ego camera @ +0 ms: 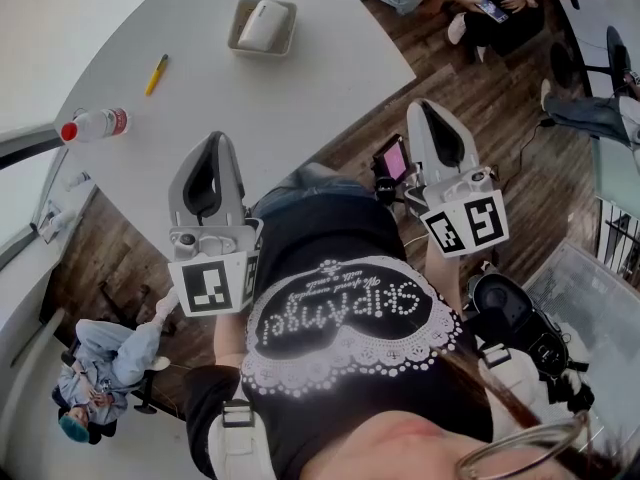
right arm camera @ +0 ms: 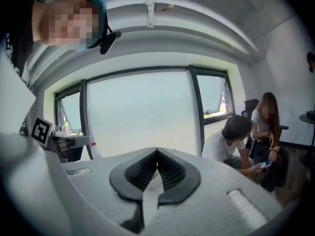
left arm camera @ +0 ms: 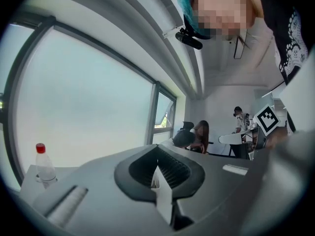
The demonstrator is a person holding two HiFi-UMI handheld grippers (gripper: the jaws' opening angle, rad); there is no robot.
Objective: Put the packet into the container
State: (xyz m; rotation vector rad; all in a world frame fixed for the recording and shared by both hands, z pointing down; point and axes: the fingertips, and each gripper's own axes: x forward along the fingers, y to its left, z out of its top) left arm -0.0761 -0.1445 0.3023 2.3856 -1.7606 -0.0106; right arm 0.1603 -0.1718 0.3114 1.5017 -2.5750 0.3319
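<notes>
The white, soft-looking packet point(ego camera: 264, 24) lies inside the shallow grey rectangular container point(ego camera: 238, 20), which sits at the far side of the pale round table point(ego camera: 300, 98). A yellow pen point(ego camera: 156, 73) lies to the left of the container, and a clear plastic bottle with a red cap point(ego camera: 95, 125) lies on its side near the table's left edge. Both tools are held close to the person's body, well apart from the container: the left gripper point(ego camera: 216, 140) has its jaws pressed together on nothing, and the right gripper point(ego camera: 426, 106) is likewise closed and empty
</notes>
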